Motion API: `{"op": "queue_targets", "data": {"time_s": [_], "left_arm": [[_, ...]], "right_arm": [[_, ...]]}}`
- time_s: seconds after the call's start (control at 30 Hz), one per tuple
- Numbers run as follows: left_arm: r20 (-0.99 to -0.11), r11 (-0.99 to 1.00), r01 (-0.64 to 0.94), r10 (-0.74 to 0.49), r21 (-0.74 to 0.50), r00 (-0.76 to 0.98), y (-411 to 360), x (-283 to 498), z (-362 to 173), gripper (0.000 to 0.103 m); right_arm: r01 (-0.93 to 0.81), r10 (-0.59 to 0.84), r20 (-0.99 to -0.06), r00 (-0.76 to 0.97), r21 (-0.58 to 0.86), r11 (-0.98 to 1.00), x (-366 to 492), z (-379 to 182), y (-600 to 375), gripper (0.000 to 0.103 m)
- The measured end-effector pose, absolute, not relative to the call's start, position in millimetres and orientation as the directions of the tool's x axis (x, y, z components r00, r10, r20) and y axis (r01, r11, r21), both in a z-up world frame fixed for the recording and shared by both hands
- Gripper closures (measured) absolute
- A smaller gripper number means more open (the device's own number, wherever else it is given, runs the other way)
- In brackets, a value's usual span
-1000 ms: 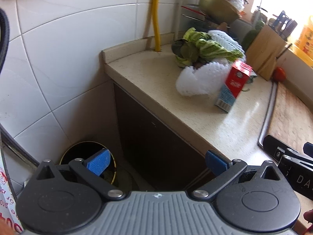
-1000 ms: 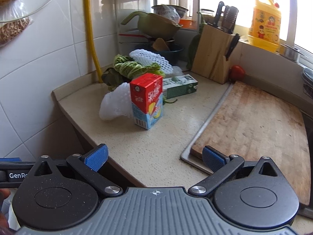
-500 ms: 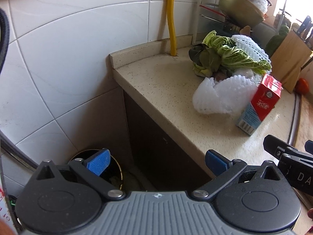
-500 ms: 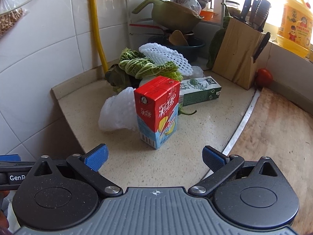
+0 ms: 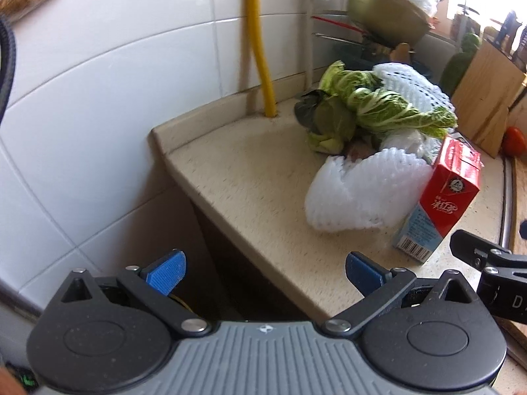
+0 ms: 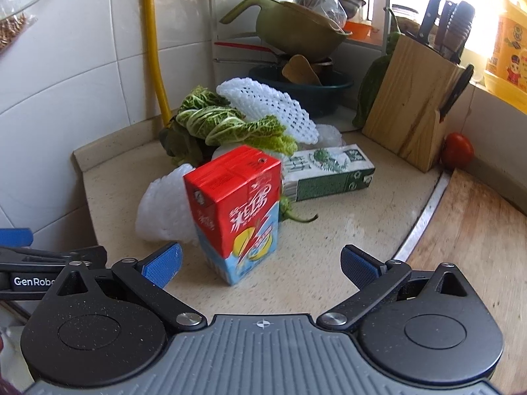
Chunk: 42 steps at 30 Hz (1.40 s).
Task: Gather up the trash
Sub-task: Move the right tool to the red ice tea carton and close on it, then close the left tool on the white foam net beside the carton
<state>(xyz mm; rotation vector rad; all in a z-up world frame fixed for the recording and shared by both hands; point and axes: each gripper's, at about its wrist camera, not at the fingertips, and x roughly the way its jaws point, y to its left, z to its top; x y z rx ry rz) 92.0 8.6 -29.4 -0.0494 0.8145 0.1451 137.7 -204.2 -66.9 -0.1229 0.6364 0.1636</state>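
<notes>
Standing upright near the front edge of the desk [image 6: 346, 230], the red drink carton [image 6: 235, 210] is the nearest piece of trash to the right gripper [image 6: 260, 265]; its long axis runs vertical, its top with the straw hole faces up, and one corner edge points toward the camera in the right wrist view, with the printed face turned to the right; it sits just ahead of the gap between the blue pads, not yet between them, and the right gripper's jaws are spread wide, holding nothing; just behind and to the left of the carton lies a white foam net [image 6: 164, 210], touching it or nearly so, and further back a green box [image 6: 326, 174] lies flat on its long side, its length running left to right along the desk; behind these are wilted cabbage leaves [image 6: 227, 125] with a second foam net [image 6: 273, 108] resting on them; the left gripper [image 5: 263, 271] hangs over the desk's left edge, its jaws likewise apart and empty; judging from these views, nothing has been collected from this pile yet, so the carton, nets, box and leaves all remain, and no bin is clearly visible; a knife block [image 6: 415, 105] and a tomato [image 6: 457, 154] stand further right.
</notes>
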Motion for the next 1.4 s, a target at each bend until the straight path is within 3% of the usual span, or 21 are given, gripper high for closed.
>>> {"op": "queue_targets", "data": {"time_s": [0.3,0.5,0.87,0.97,1.0,1.03,1.37,1.4], "left_arm": [[-0.692,0.996,-0.092,0.068,0.003,0.718,0.6,101.5,-21.3,0.002],[-0.708,0.997,-0.032,-0.023,-0.065,0.706,10.5,110.3,-17.6,0.002],[-0.712,0.993,0.104,-0.035,0.054,0.702,-6.7,130.4,-15.6,0.002],[-0.729,0.987,0.140,-0.040,0.078,0.684,-12.4,137.3,-20.1,0.002],[-0.734,0.984,0.151,-0.037,0.090,0.678,-14.0,140.1,-22.1,0.002],[-0.738,0.983,0.158,-0.038,0.093,0.674,-15.3,142.9,-23.2,0.002],[-0.742,0.959,0.276,-0.145,0.056,0.654,-30.3,175.1,-43.1,0.010],[-0.744,0.956,0.287,-0.152,0.055,0.651,-32.4,177.6,-45.5,0.015]], "right_arm": [[-0.299,0.223,-0.589,0.777,-0.034,0.954,158.4,-70.8,-218.2,0.000],[-0.486,0.360,-0.574,0.736,-0.076,0.871,183.7,-69.1,-221.8,0.000],[-0.681,0.519,-0.614,0.594,-0.041,0.731,226.9,-77.2,-229.5,0.000],[-0.693,0.558,-0.623,0.548,0.035,0.720,236.0,-79.8,-236.7,0.009],[-0.691,0.574,-0.631,0.522,0.081,0.718,239.0,-80.9,-240.2,0.020],[-0.685,0.592,-0.638,0.492,0.136,0.716,242.6,-82.1,-243.1,0.025],[-0.590,0.558,-0.657,0.507,0.208,0.780,243.2,-73.0,-255.6,0.027],[-0.580,0.550,-0.657,0.516,0.205,0.789,242.5,-72.6,-257.9,0.027]]}}
